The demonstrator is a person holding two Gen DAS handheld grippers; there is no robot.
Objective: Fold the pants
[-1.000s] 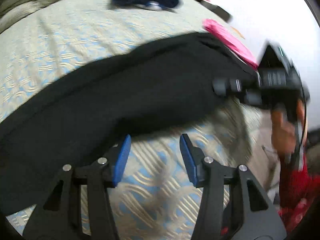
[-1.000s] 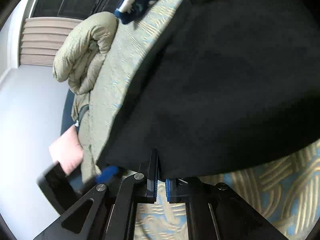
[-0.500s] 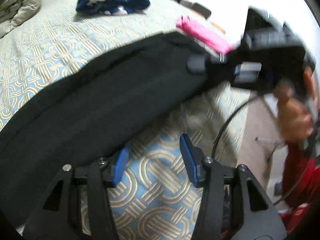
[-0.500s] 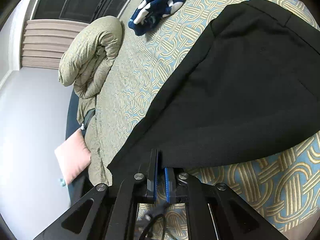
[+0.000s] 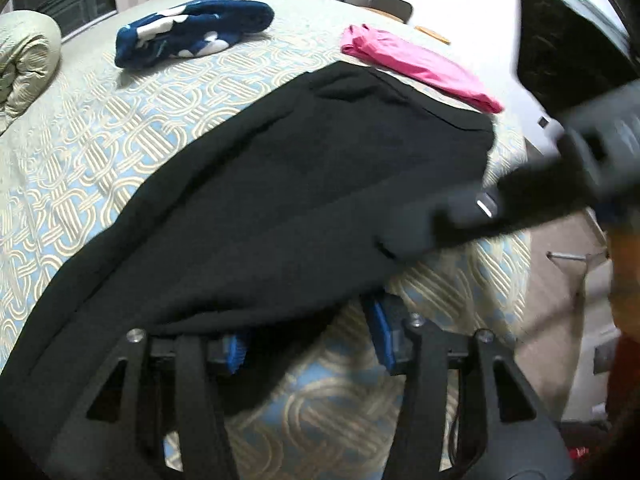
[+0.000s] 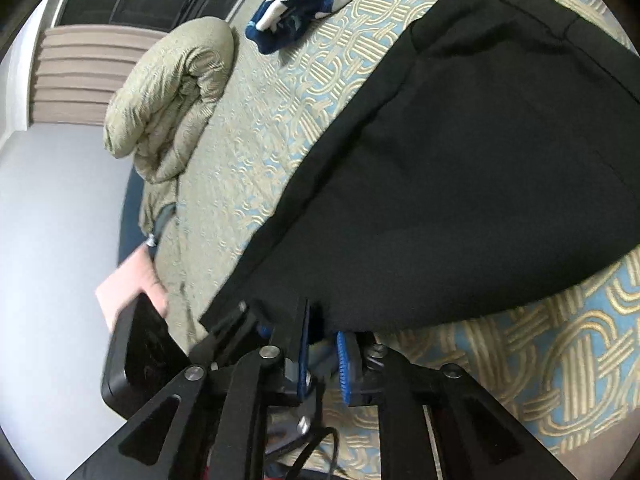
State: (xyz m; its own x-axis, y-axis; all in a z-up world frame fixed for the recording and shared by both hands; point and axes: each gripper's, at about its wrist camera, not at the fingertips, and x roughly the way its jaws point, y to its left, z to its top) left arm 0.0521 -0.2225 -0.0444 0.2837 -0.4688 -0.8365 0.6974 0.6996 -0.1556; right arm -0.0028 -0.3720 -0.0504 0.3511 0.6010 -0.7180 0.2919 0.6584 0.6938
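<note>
Left wrist view: black pants [image 5: 280, 200] lie across a bed [image 5: 100, 128] with looped-pattern cover. Left tongs [image 5: 308, 344] have just been closing, pants' edge between. Right tongs [image 6: 324, 354] have just opened, hem loose between.

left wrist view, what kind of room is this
Most likely a bedroom. The black pants lie on a bed with a patterned bedspread, a rolled quilt sits at its far end, and other clothes, a blue garment and a pink one, lie on the bed.
</note>
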